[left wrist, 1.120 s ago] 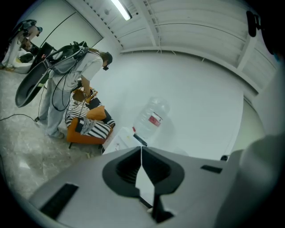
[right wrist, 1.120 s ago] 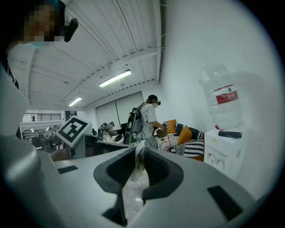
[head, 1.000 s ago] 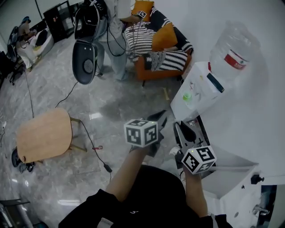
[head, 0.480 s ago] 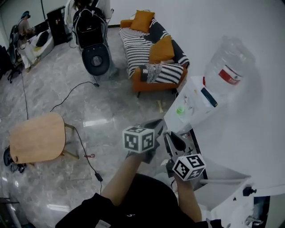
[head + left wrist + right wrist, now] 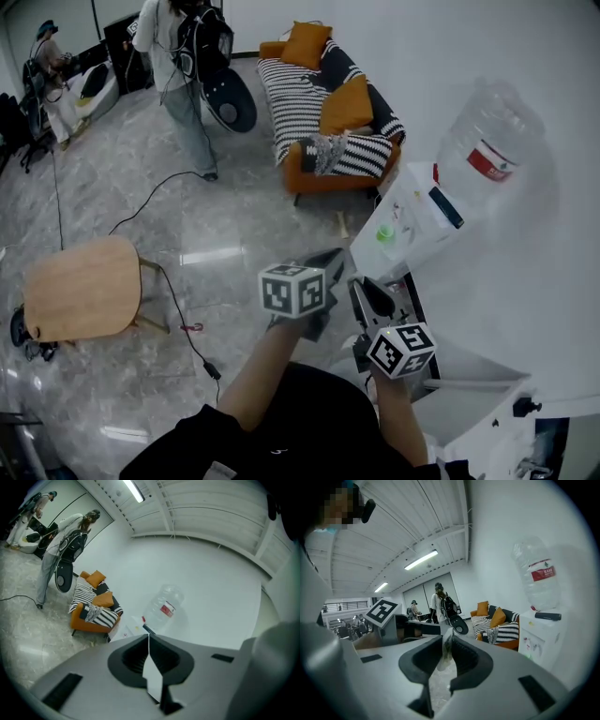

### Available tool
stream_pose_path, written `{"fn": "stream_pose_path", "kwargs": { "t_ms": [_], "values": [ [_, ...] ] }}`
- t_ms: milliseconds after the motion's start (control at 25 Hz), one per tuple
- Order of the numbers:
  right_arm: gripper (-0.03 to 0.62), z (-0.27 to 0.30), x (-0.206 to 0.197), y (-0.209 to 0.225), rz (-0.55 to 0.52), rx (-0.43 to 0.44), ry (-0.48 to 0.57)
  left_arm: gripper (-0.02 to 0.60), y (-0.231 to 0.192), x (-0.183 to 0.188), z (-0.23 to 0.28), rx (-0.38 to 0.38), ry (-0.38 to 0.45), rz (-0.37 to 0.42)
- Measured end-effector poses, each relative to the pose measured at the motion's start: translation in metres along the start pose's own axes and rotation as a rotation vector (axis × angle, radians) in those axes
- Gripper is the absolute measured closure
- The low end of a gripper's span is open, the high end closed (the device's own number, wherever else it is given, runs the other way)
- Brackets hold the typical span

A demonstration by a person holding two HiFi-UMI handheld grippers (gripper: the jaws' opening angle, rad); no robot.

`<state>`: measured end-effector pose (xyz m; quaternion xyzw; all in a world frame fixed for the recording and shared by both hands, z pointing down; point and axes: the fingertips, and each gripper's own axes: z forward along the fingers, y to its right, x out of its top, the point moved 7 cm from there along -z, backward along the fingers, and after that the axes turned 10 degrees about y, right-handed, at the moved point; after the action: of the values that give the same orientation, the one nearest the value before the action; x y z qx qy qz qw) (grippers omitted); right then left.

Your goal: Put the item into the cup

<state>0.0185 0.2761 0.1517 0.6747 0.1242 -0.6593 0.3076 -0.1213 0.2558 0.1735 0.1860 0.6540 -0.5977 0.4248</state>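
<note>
Marble floor point(image 5: 234, 225) bkgd; item point(image 5: 446, 652) btw right gripper point(image 5: 447, 637) fingers point(image 5: 466, 660).

Two grippers, namely left gripper point(image 5: 330, 264) and right gripper point(image 5: 373, 296), with one marker cube point(image 5: 295, 289) apiece. One striped sofa point(image 5: 295, 89) bearing two orange cushions point(image 5: 346, 103), one wooden table point(image 5: 80, 289), one water dispenser point(image 5: 408, 225) topped by one bottle point(image 5: 487, 141). Two people across the floor: one person point(image 5: 183, 66) near the sofa, another person point(image 5: 47, 61) farther off.

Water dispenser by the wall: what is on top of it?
A large clear bottle, and a small dark flat object beside it. The bottle's mouth is hidden.
</note>
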Motion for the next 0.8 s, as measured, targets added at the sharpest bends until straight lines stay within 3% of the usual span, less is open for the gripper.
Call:
{"fn": "stream_pose_path", "kwargs": {
  "t_ms": [320, 480, 800],
  "values": [
    [0.526, -0.010, -0.006, 0.013, 0.007, -0.062, -0.007, 0.568, 0.001, -0.005, 0.018, -0.035, -0.027, -0.021],
    [0.526, -0.015, 0.000, 0.027, 0.019, -0.110, 0.016, 0.568, 0.011, -0.010, 0.033, -0.064, -0.065, 0.031],
    [0.526, -0.002, 0.000, 0.029, 0.020, -0.087, 0.013, 0.568, 0.009, -0.006, 0.039, -0.066, -0.070, 0.049]
  ]
}}
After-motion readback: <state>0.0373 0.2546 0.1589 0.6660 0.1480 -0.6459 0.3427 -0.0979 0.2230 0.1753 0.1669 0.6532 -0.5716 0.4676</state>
